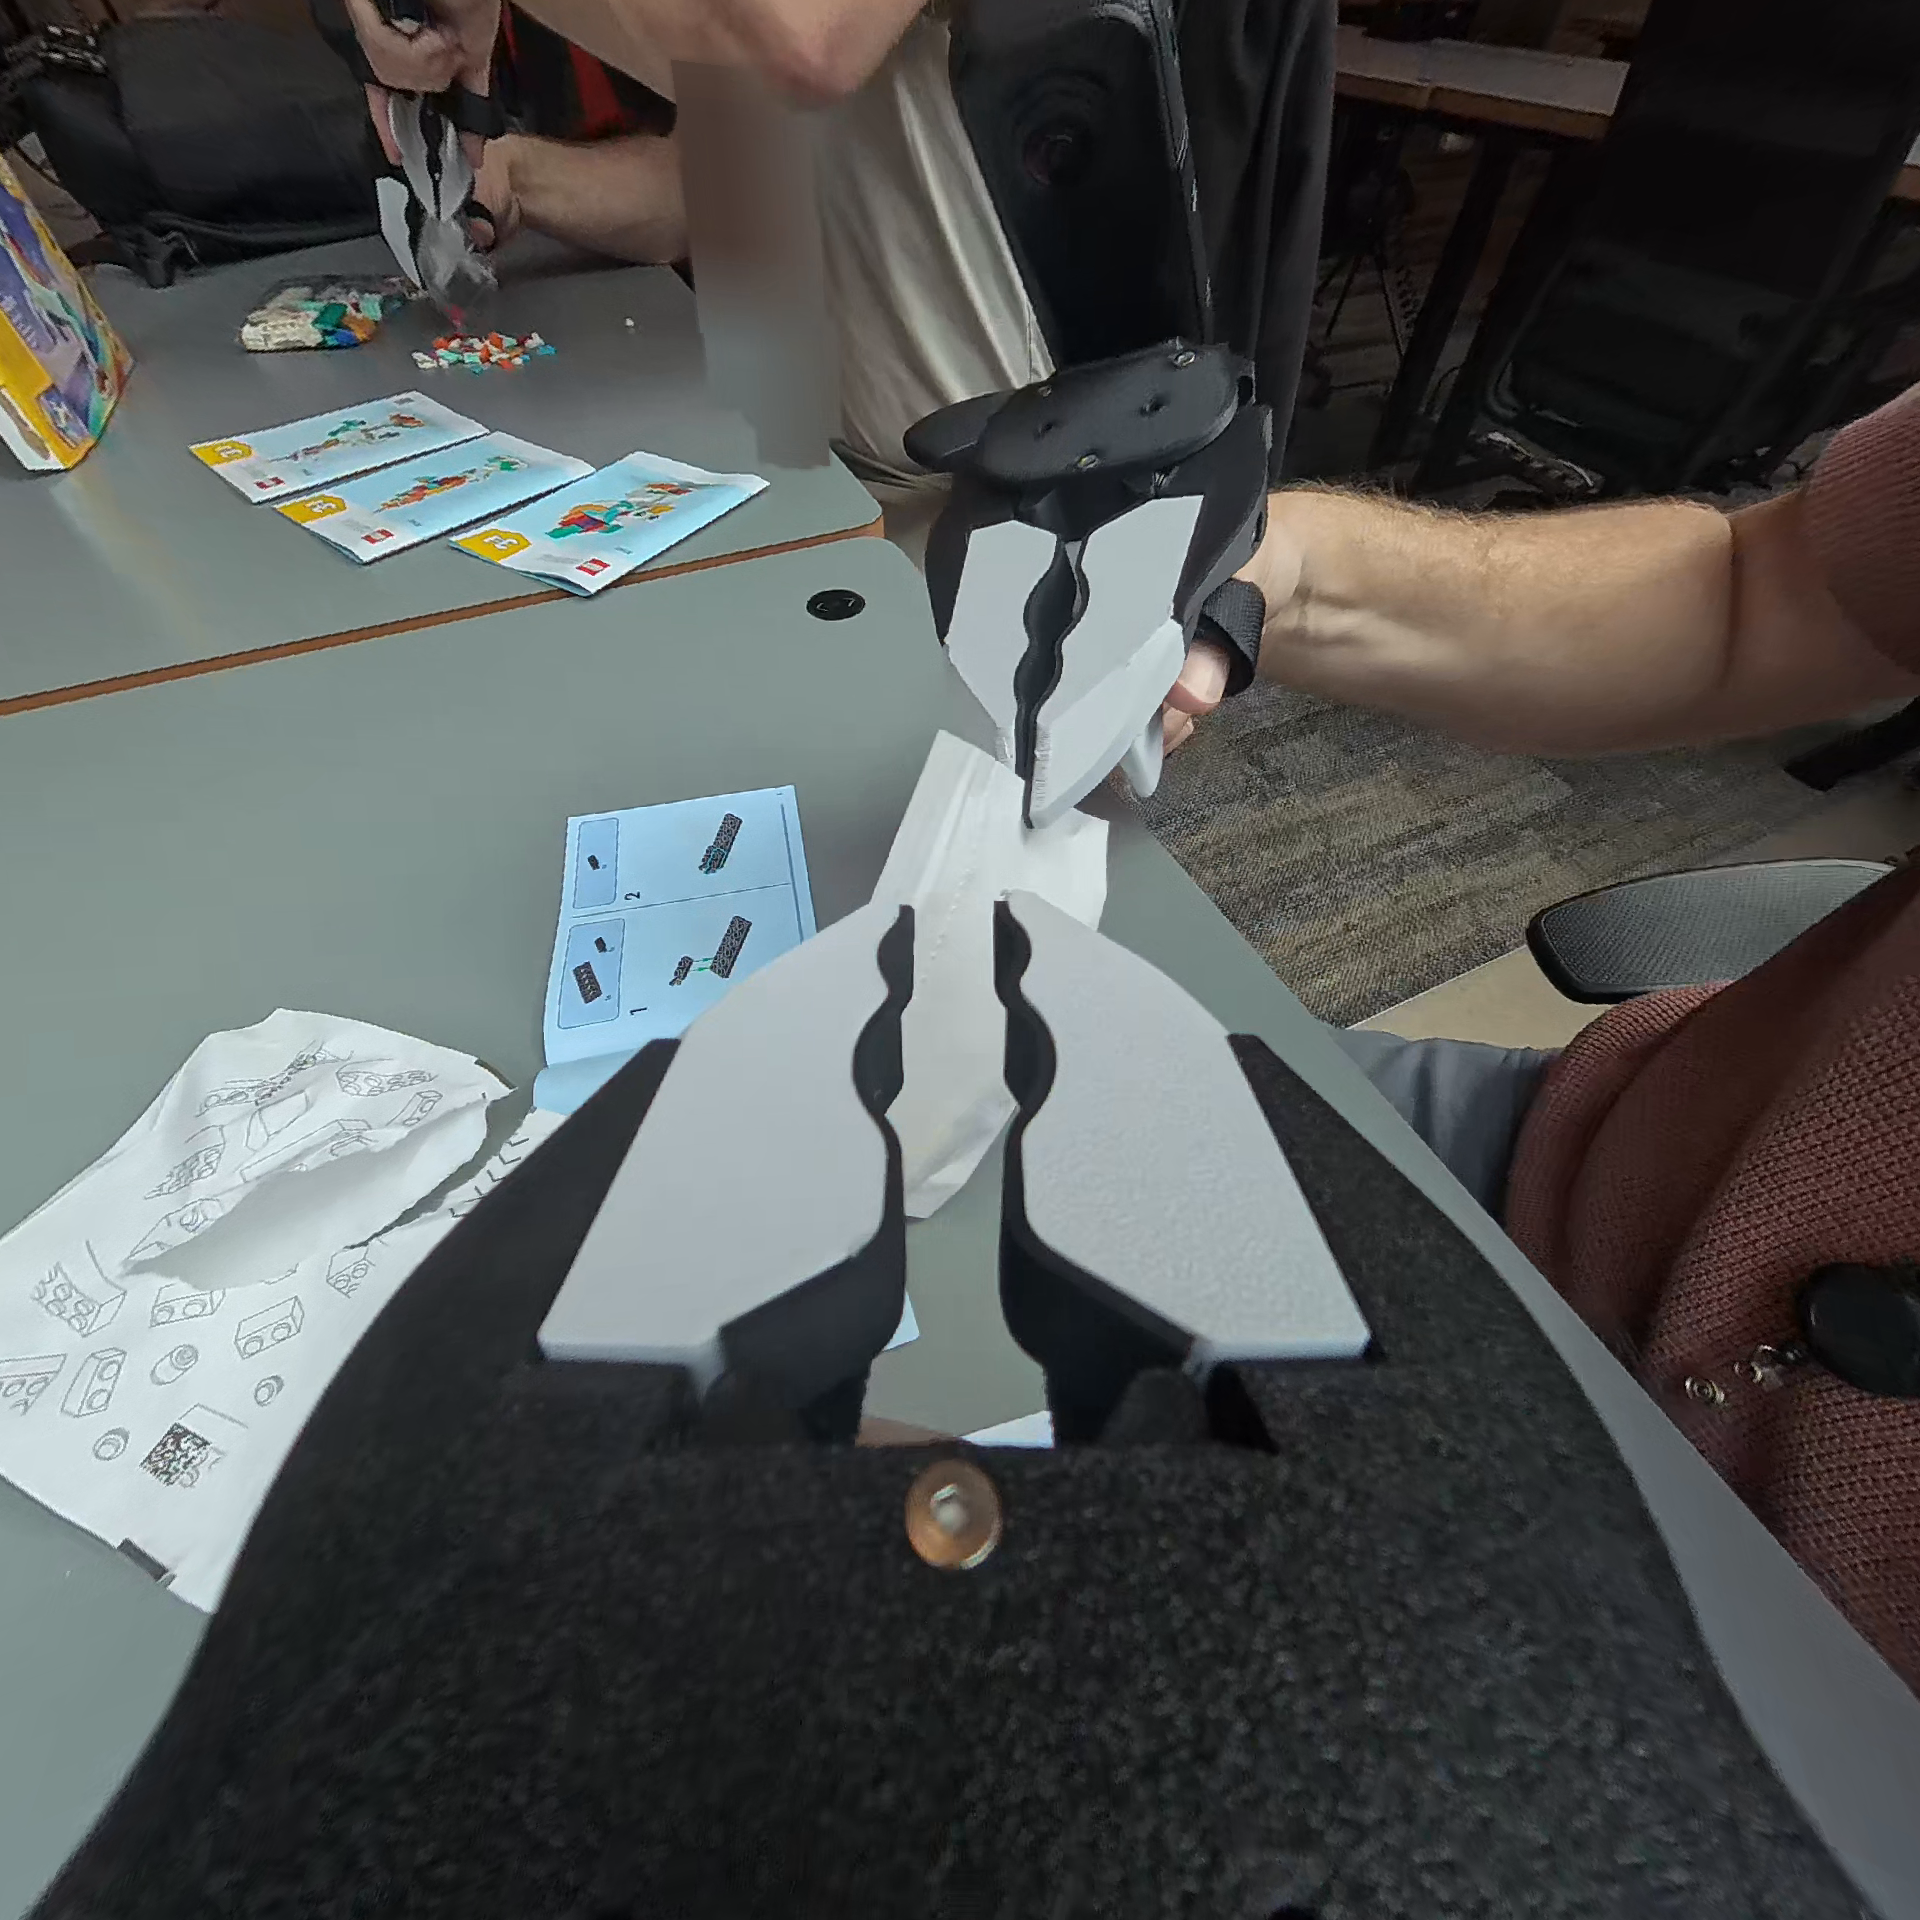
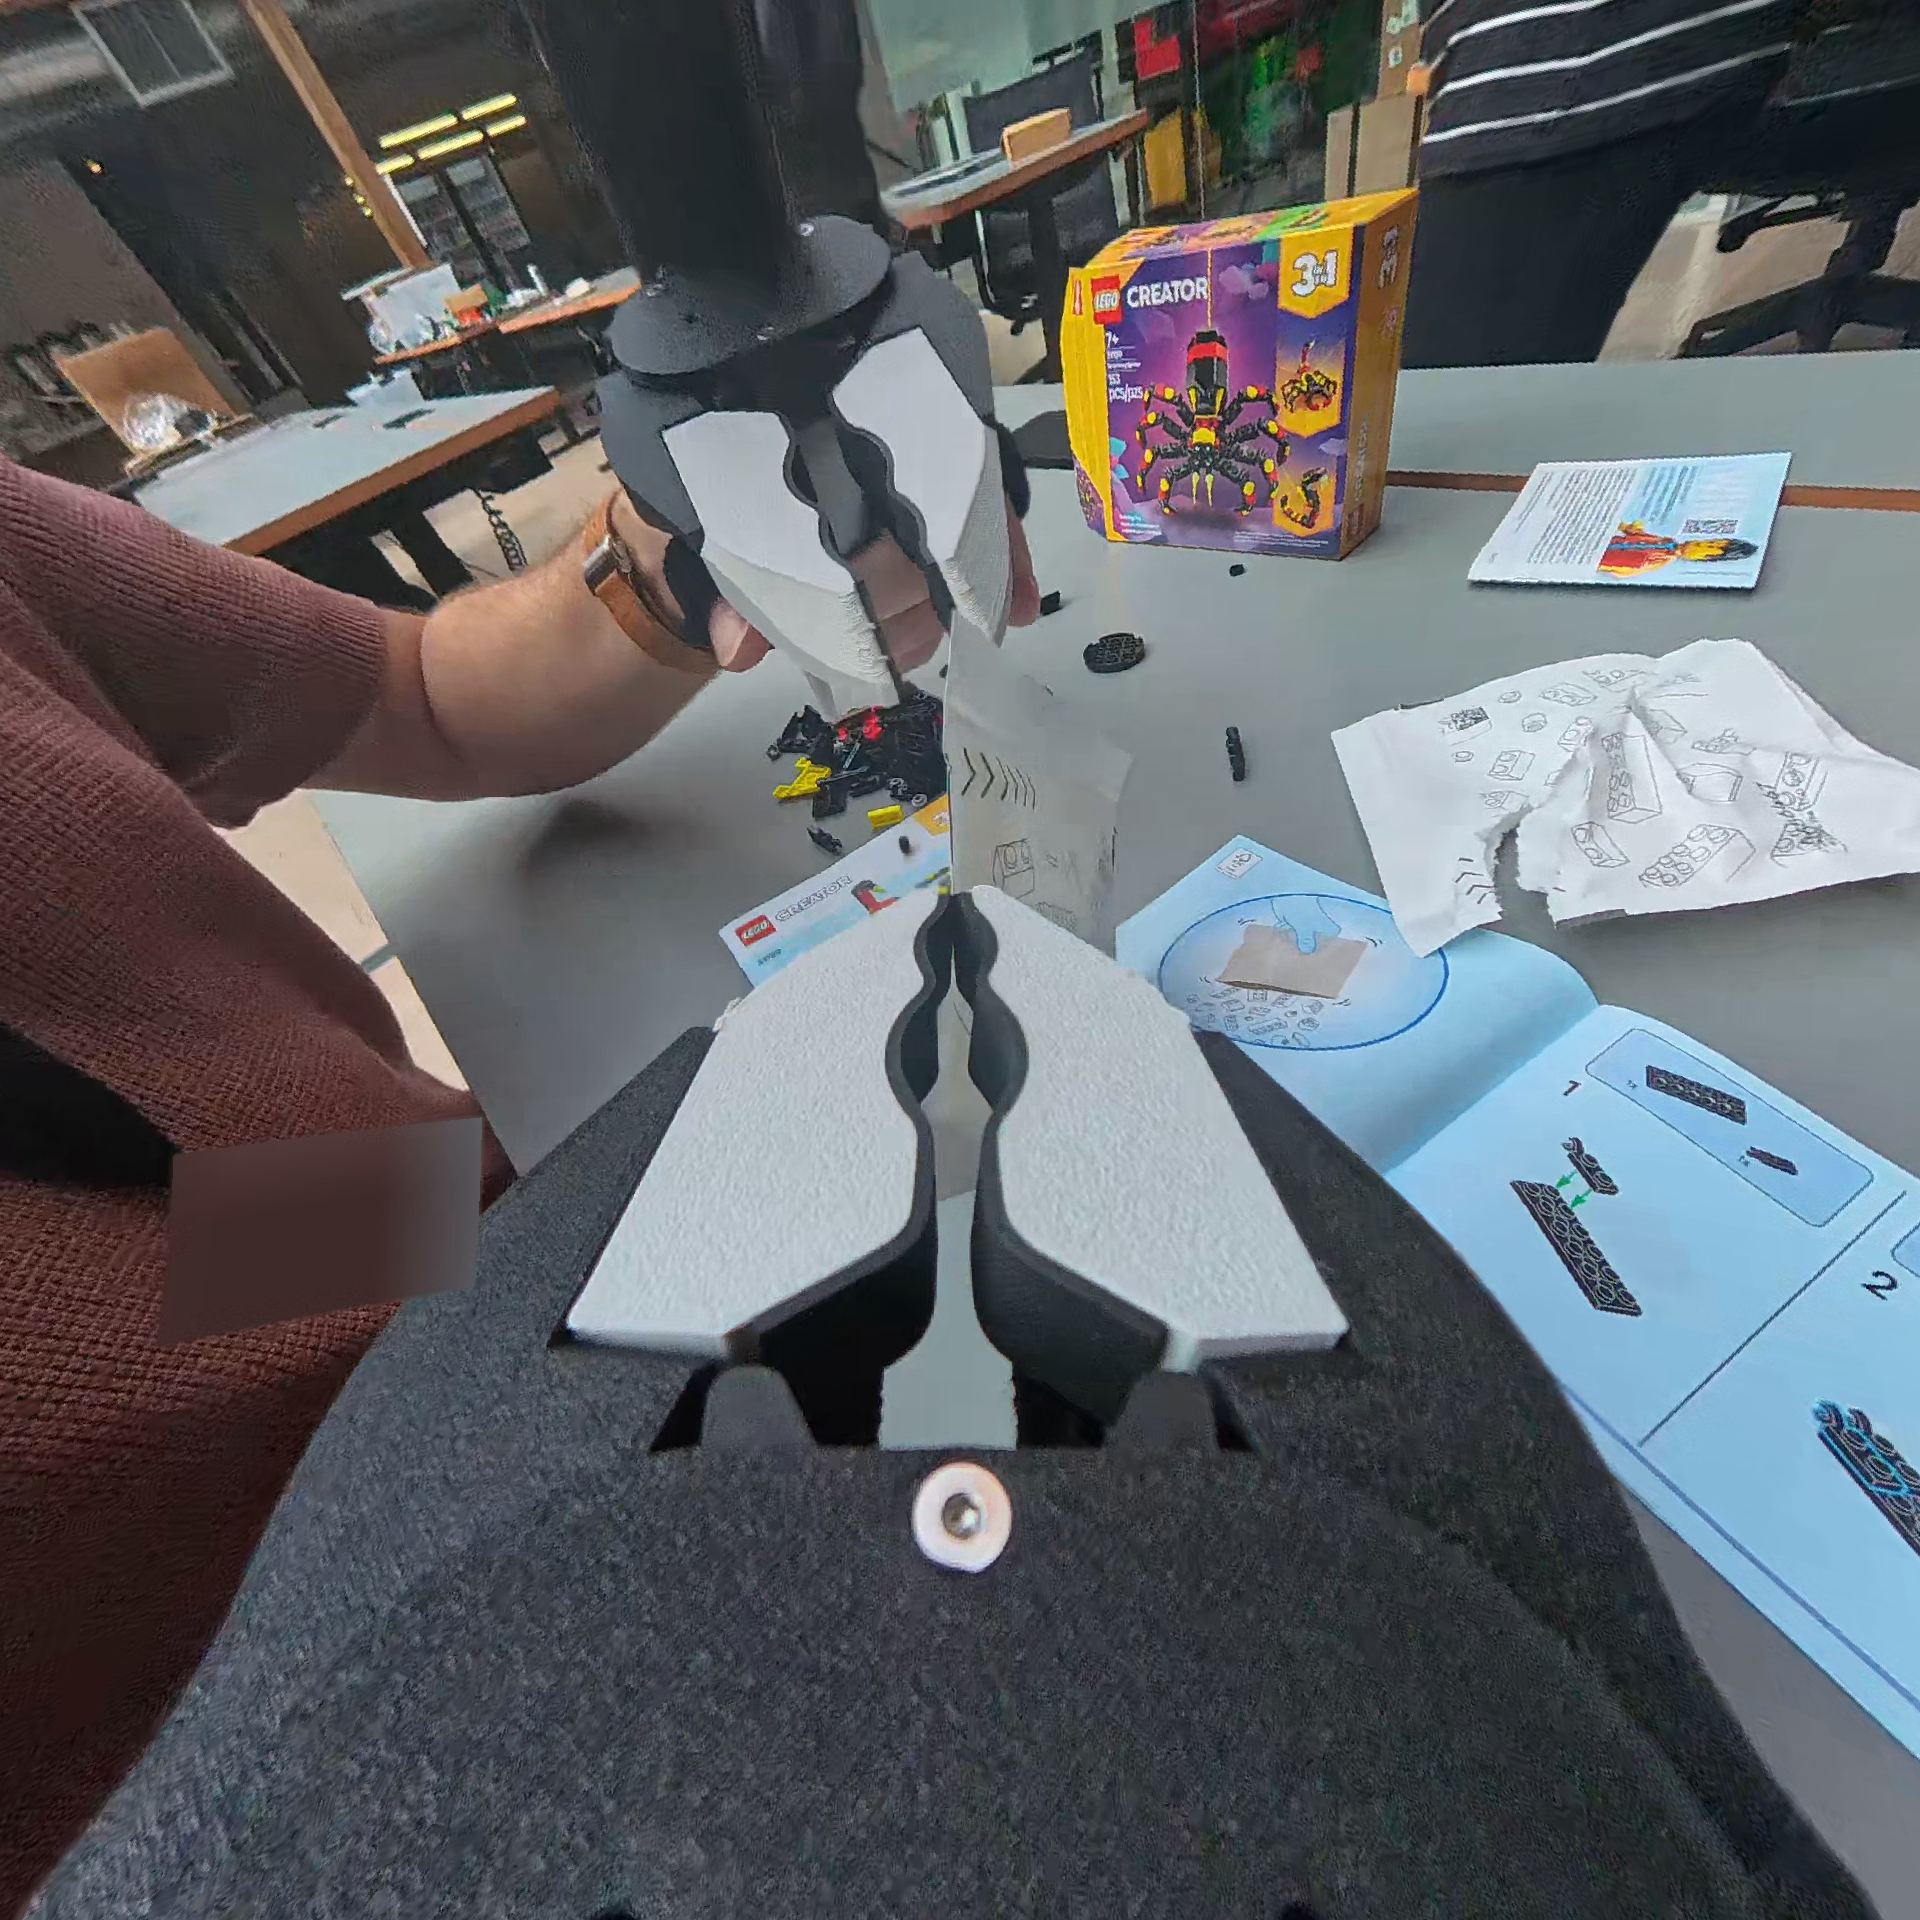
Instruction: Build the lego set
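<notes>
Between my two grippers hangs a white paper bag (image 2: 1029, 800), blocking the straight line across. To my right the open light-blue instruction booklet (image 2: 1558, 1174) and the torn, crumpled white printed paper bag (image 2: 1621, 790) cover the grey tabletop (image 2: 582, 914). Ahead, a heap of black, red and yellow bricks (image 2: 862, 758) sits before the purple-and-yellow set box (image 2: 1226, 384). I see bare table left of the heap.

The open light-blue instruction booklet (image 2: 1621, 1195) runs off the right edge, so its lower steps are cut off. The loose pile of small black, red and yellow bricks (image 2: 862, 758) sits half behind the white paper bag (image 2: 1029, 821), probably too tiny to sort out. The yellow cardboard box (image 1: 47, 343) is clipped at the left edge.
</notes>
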Demonstrator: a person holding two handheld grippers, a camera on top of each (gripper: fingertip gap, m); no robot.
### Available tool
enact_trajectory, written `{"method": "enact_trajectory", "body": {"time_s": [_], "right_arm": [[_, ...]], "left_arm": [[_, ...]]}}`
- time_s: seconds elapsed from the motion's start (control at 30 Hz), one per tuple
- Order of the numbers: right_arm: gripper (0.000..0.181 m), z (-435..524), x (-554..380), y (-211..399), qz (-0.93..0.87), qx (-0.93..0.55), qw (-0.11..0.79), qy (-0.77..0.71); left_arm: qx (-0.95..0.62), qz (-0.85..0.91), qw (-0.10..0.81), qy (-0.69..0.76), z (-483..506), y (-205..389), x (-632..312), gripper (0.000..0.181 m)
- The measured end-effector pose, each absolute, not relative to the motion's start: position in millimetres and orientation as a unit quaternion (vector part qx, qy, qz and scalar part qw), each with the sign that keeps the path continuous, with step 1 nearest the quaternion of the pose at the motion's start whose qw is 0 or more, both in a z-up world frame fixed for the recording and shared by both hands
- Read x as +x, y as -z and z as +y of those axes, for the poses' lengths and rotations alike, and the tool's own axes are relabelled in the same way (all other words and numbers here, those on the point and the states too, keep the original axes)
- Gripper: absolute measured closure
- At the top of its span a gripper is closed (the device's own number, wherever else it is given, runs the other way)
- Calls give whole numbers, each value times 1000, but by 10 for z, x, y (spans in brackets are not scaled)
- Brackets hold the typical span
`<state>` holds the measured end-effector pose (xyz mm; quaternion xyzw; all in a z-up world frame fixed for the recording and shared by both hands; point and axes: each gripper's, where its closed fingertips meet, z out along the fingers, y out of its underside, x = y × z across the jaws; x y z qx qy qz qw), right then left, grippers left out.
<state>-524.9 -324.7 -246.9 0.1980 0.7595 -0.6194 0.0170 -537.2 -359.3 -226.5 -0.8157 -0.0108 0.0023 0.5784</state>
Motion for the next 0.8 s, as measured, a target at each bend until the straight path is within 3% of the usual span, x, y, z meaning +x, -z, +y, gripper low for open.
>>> {"method": "enact_trajectory", "body": {"time_s": [0.5,0.63,0.8], "right_arm": [[181,-2780,-5333,3114,756,278,18,592],[181,-2689,-5256,3085,770,256,-19,585],[181,-2662,-5238,3084,782,242,-25,574]], "left_arm": [[-909,22,415,38,-3157,2824,-5389,170],[-883,17,468,-21,-3091,2491,-5544,171],[-921,86,381,-18,-3054,2584,-5533,164]]}}
